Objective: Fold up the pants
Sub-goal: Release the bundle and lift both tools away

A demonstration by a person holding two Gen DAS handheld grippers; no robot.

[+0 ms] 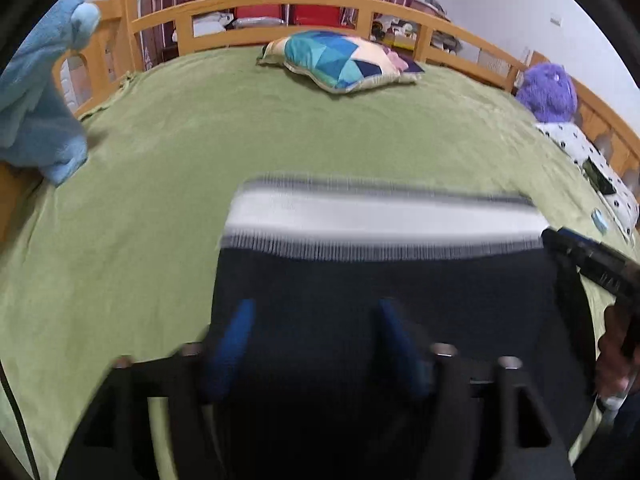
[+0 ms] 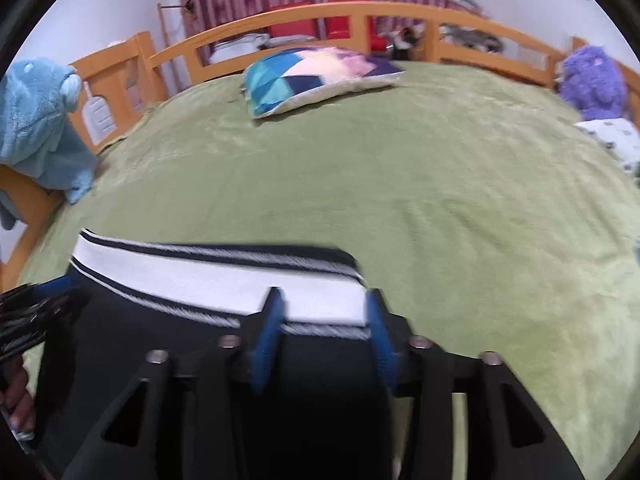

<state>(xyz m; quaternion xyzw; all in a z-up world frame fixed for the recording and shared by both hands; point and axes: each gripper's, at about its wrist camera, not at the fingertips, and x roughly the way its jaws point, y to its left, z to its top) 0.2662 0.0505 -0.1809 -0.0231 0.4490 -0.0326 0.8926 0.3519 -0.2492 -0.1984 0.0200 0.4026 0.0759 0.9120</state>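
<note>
Both tongs stand spread over the dark pants (image 1: 384,276), neither pinching cloth: the left tongs (image 1: 316,332) have their blue fingers (image 1: 236,340) well apart above the dark fabric below the waistband, and the right tongs (image 2: 324,320) straddle the near right end of the white, dark-striped waistband (image 2: 208,276) with a clear gap between each finger and the cloth. Whether any fingertip brushes the fabric cannot be told through the motion blur. The pants lie on the green bedspread (image 2: 460,200) at the near side of the bed, waistband toward the wooden headboard rail (image 1: 280,2), and they look like a compact, squared bundle rather than full-length legs, so the folding seems largely done; the lower part is hidden behind the tongs, so it is unclear whether a last fold or some smoothing remains. Farther off sit a patchwork pillow (image 1: 344,60), a light blue plush toy (image 1: 36,92) at the left rail and a purple plush toy (image 1: 550,90) at the right.
</note>
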